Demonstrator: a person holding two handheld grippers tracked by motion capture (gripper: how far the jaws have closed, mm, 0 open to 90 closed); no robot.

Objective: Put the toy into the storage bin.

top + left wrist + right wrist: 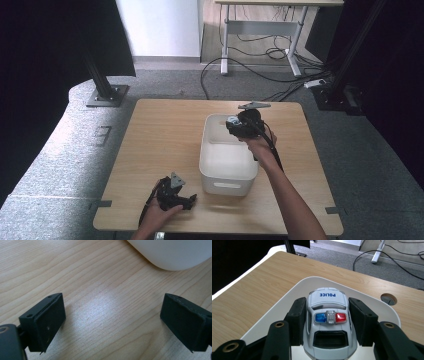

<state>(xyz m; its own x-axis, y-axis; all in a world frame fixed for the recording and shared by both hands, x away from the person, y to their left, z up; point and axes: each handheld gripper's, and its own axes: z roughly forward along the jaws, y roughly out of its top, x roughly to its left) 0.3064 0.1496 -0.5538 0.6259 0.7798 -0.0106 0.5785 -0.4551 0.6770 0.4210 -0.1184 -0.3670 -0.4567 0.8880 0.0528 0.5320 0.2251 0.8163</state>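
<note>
My right gripper clamps a toy police car by its sides, held over the far end of the white bin on the table. My left gripper rests wide and empty at the near left. If I release off-centre, I judge the car could clip the rim and tumble outside.

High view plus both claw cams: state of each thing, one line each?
right claw: shut on the police car, above the bin's far end
police car: upright, gripped by its sides, held in the air
white bin: upright on the table, no lid
left claw: open, holding nothing, low over the table
table: bare wood around the bin
</note>
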